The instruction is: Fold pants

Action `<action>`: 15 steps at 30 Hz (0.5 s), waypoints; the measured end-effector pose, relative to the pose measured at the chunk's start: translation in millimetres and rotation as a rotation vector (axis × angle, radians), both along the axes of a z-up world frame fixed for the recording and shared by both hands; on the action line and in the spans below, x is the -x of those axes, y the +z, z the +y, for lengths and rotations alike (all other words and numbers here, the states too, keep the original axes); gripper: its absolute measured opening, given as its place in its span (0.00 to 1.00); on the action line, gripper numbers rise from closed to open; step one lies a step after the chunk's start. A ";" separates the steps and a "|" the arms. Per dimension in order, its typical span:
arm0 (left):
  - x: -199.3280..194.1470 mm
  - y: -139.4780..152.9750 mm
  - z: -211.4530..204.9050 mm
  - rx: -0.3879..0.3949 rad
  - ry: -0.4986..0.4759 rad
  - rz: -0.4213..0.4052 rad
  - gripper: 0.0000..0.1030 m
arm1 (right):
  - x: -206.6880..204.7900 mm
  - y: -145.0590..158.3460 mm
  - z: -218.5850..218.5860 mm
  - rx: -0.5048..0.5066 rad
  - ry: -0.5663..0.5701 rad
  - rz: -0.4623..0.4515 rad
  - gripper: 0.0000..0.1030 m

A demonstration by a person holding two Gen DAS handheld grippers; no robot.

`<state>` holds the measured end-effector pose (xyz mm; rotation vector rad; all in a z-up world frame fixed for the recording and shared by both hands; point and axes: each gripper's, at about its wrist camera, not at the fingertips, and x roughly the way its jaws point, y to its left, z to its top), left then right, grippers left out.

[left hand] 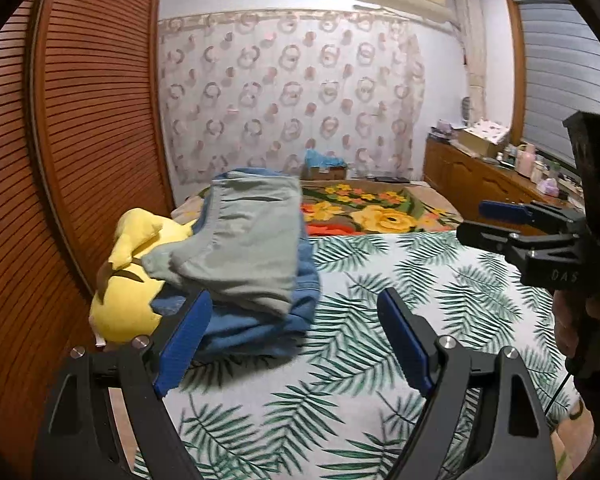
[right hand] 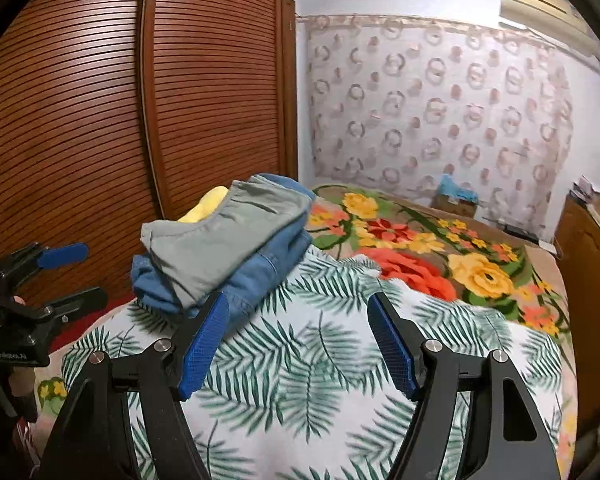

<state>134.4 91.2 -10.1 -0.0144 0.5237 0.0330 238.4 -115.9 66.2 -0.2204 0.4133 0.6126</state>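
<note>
Folded grey-green pants (left hand: 244, 236) lie on top of folded blue jeans (left hand: 260, 320) at the left side of the bed, on a leaf-print sheet (left hand: 380, 320). The same stack shows in the right wrist view, pants (right hand: 224, 236) over jeans (right hand: 260, 272). My left gripper (left hand: 296, 340) is open and empty, just in front of the stack. My right gripper (right hand: 298, 344) is open and empty, to the right of the stack. The right gripper also shows in the left wrist view (left hand: 488, 224), and the left one in the right wrist view (right hand: 76, 276).
A yellow plush toy (left hand: 128, 280) lies against the stack's left side. A brown louvred wardrobe (left hand: 72, 140) stands close on the left. A floral blanket (right hand: 440, 248) covers the far bed. A wooden dresser (left hand: 480, 180) with clutter stands at the right.
</note>
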 end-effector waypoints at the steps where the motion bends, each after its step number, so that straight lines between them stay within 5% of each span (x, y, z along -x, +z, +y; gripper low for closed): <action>1: 2.0 0.6 -3.2 0.003 -0.009 -0.002 0.83 | 7.2 0.3 -3.6 -0.004 -0.013 -0.003 0.72; 15: 23.4 -3.7 -50.8 0.021 -0.094 0.006 0.83 | 97.6 -5.7 -45.7 -0.078 -0.199 0.009 0.72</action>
